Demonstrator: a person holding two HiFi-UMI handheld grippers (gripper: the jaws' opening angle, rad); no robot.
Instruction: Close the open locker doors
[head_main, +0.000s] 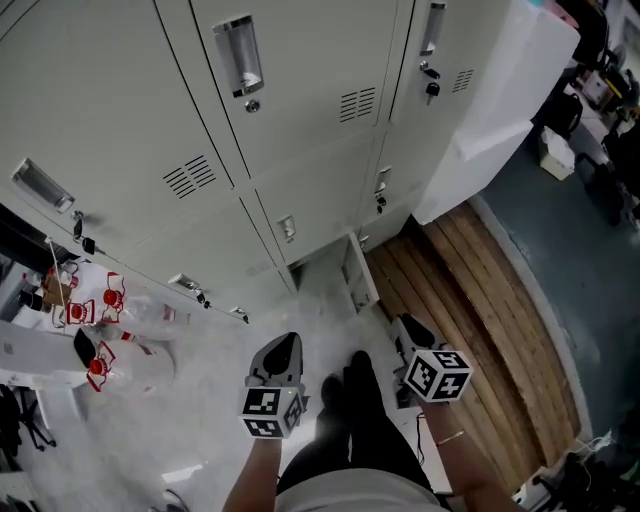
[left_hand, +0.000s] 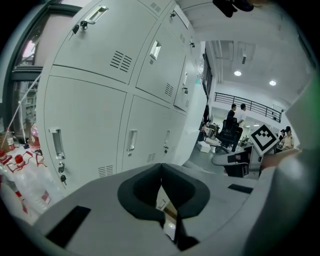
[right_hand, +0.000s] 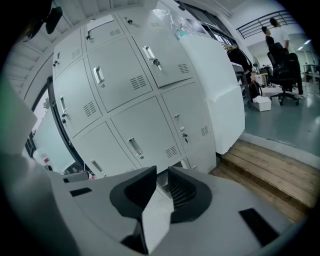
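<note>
1. Two grippers are hovering just short of the open locker door (head_main: 359, 272). The left gripper (left_hand: 161, 166) is showing its jaw tips pressed together with nothing between them.
2. Over on the right gripper (right_hand: 161, 173), the jaws are standing a narrow slot apart and empty, and that door's compartment is peeking through just beyond them.
3. That door is hanging out from the bottom row of the grey lockers (head_main: 300, 130), and the doors directly above it are sitting shut.
4. Right of the door, wooden boards (head_main: 470, 290) are running alongside; well left of it, clear bottles (head_main: 100, 330) with red labels are lying on the floor.
</note>
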